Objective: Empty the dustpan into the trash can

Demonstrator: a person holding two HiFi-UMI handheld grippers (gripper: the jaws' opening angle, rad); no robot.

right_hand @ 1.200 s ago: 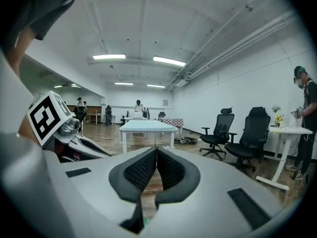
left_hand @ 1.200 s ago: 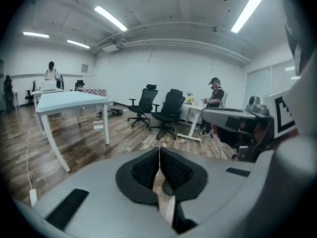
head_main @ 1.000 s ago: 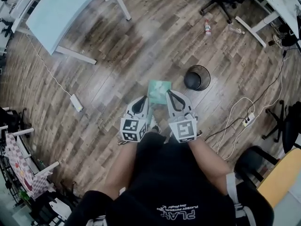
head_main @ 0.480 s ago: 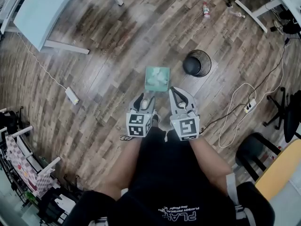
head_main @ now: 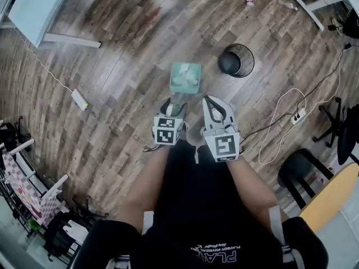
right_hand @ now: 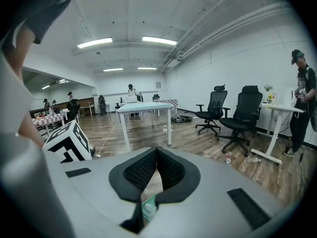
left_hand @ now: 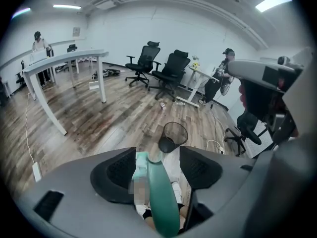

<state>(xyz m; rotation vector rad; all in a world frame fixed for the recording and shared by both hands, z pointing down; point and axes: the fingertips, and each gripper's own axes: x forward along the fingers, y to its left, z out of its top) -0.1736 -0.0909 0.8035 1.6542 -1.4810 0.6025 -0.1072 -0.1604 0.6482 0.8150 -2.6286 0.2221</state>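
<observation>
Left hand-held gripper has just been opening its jaws, and they now stand wide, with the green handle of the dustpan between them and neither pad pressing on it; right hand-held gripper has its jaws together at the tips and holds nothing. I judge the step in hand is to take the handle, since the dustpan seems to lie on the floor just beyond both grippers, with pale patches inside that are probably the dirt. To do it well, the jaws should close squarely on the handle, the dustpan should be lifted level, and it should tip only once its front lip is over the trash can, which stands near, to the right of the dustpan. Head view gives this layout, but not whether the pads touch the handle; left gripper view shows that gap clearly, and the trash can straight behind the handle. Right gripper view shows only a green sliver below its closed jaws, and no trash can
</observation>
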